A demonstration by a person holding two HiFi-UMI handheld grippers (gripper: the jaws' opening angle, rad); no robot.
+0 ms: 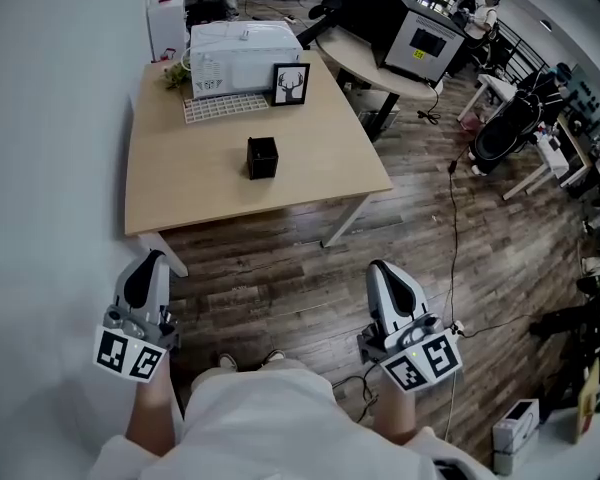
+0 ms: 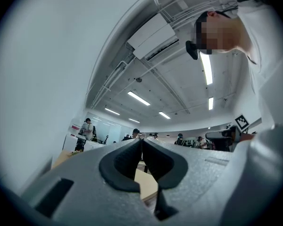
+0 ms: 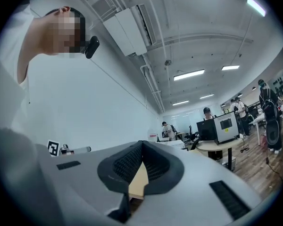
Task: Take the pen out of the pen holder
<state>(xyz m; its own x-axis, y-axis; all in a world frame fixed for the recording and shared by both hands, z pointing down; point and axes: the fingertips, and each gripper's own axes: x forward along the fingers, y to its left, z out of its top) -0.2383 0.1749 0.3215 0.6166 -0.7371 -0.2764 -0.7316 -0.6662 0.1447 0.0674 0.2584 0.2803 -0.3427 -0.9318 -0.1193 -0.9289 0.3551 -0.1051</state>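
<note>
Both grippers are idle and held low in front of the person, over the wood floor (image 1: 280, 268) and short of the table (image 1: 180, 193). Left gripper (image 1: 154, 258): in its own view the jaws meet at the tips, closed on nothing (image 2: 141, 142); only a strip of tabletop shows through the gap lower down. Right gripper (image 1: 379, 267): same, tips together and empty (image 3: 141, 144), tan tabletop visible behind the lower gap. Both point roughly level, slightly up, toward the table. The pen holder (image 1: 262, 157) is a small black square cup standing upright near the middle of the table, well apart from both grippers and untouched. The pen can't be made out at this size, so I can't tell how it sits in the holder. Behind the holder, near the table's far edge, stand a white microwave (image 1: 242, 56) and, just beside it on its right, a framed deer picture (image 1: 291, 83). The holder sits between that frame and the near table edge, touching neither.
</note>
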